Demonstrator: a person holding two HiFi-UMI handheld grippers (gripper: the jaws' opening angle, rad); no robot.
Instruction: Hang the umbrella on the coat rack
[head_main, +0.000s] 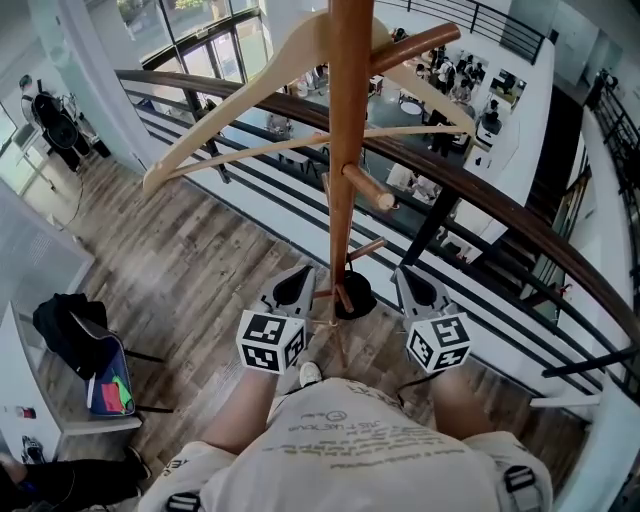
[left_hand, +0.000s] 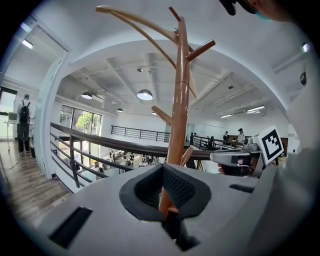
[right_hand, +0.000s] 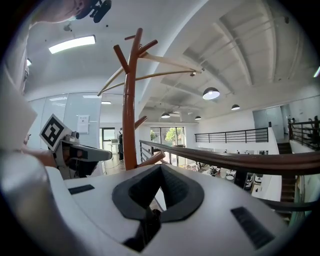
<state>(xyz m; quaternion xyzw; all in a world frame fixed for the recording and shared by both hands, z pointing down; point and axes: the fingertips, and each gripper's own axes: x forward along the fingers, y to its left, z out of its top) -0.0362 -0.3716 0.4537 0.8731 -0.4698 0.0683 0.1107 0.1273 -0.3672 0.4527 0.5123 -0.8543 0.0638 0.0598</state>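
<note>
The wooden coat rack's pole rises in the middle of the head view, with short pegs and a pale wooden hanger on it. No umbrella shows in any view. My left gripper is just left of the pole near its dark base, and my right gripper is just right of it. Both point roughly level toward the railing. In the left gripper view the jaws are shut, with the pole right behind them. In the right gripper view the jaws are shut and empty, with the pole to their left.
A dark wooden handrail with black bars runs right behind the rack, with an open atrium far below. A black bag on a chair stands on the wooden floor at the left. A white wall ledge is at the far left.
</note>
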